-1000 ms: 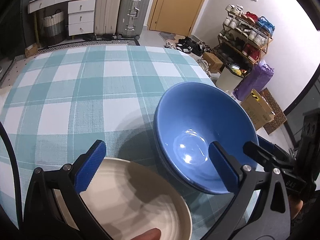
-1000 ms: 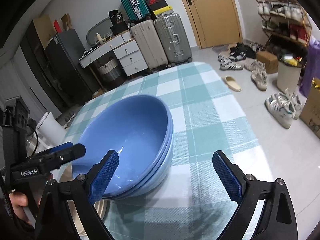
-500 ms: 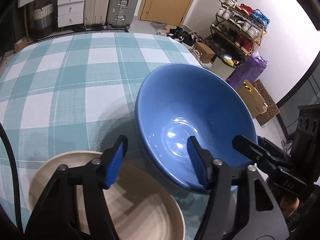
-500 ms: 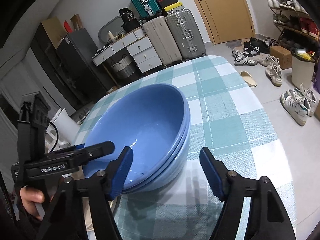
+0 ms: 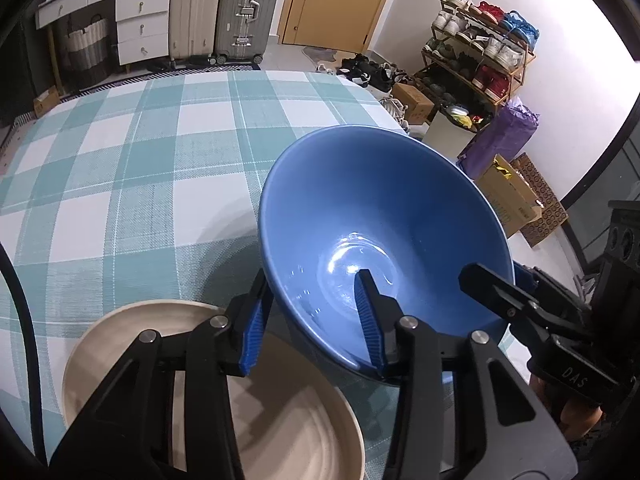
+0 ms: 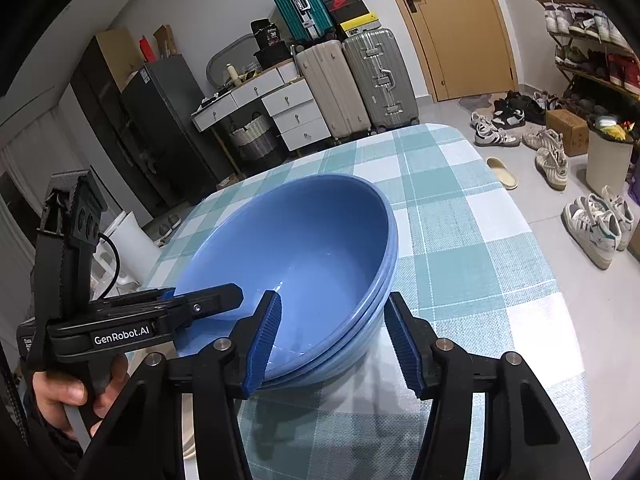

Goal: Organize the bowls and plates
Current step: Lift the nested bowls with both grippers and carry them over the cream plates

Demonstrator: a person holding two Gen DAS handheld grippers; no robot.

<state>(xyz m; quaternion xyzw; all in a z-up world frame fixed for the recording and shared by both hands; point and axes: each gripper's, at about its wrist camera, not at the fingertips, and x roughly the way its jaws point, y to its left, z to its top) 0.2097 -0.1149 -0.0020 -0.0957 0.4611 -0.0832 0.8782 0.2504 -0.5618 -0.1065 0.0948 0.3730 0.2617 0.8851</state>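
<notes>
Two grippers straddling stacked blue bowls' (image 6: 304, 248) rim, contact unclear, cream plate (image 5: 304, 420) half hidden.

Stack of bowls (image 5: 384, 216) sits on the table (image 5: 120, 184), near its right edge. Plate (image 5: 296, 420) lies on the table just left of the stack, nearer the camera. Left hand-held gripper (image 5: 310, 320) straddles the stack's near-left rim, one finger inside, one outside. Right hand-held gripper (image 6: 332, 344) straddles the near-right rim the same way. Suitcases (image 5: 218, 8) stand on the floor beyond the table; shoe rack (image 5: 476, 60) right of it.
</notes>
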